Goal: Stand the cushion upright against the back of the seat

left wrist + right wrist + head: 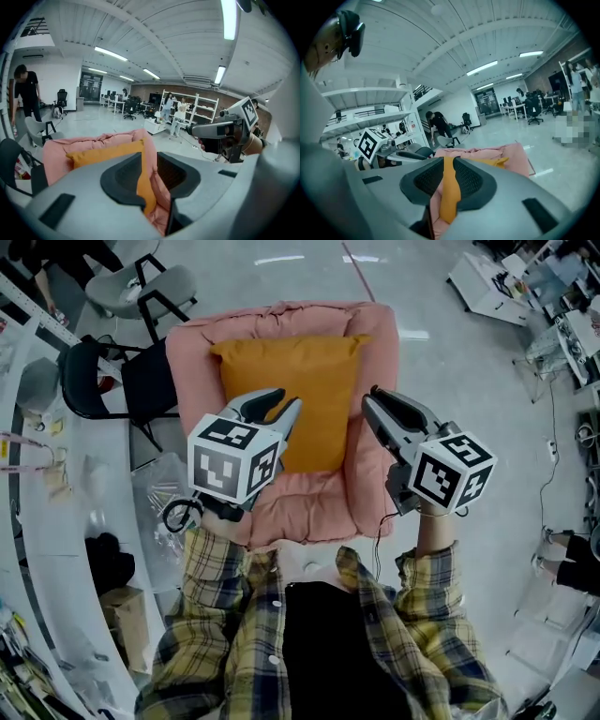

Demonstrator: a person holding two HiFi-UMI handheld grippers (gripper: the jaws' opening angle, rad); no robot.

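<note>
An orange cushion (pixel 309 381) leans against the back of the pink padded seat (pixel 375 334). It sits slightly left of the seat's middle. Both grippers hover over the seat's front, clear of the cushion. My left gripper (pixel 279 407) is near the cushion's lower left corner. My right gripper (pixel 373 401) is off the cushion's right edge. In the left gripper view the jaws (pixel 149 161) stand narrowly apart, and only the distant cushion (pixel 103 153) shows through the gap. The right gripper view (pixel 447 164) is the same, with the cushion (pixel 499 162) beyond.
A black chair (pixel 94 381) and a grey chair (pixel 141 287) stand left of the seat, beside a curved white desk (pixel 47 521). A white table (pixel 487 282) is at the far right. A person in black (pixel 26 93) stands behind the seat; others are by shelves (pixel 187 108).
</note>
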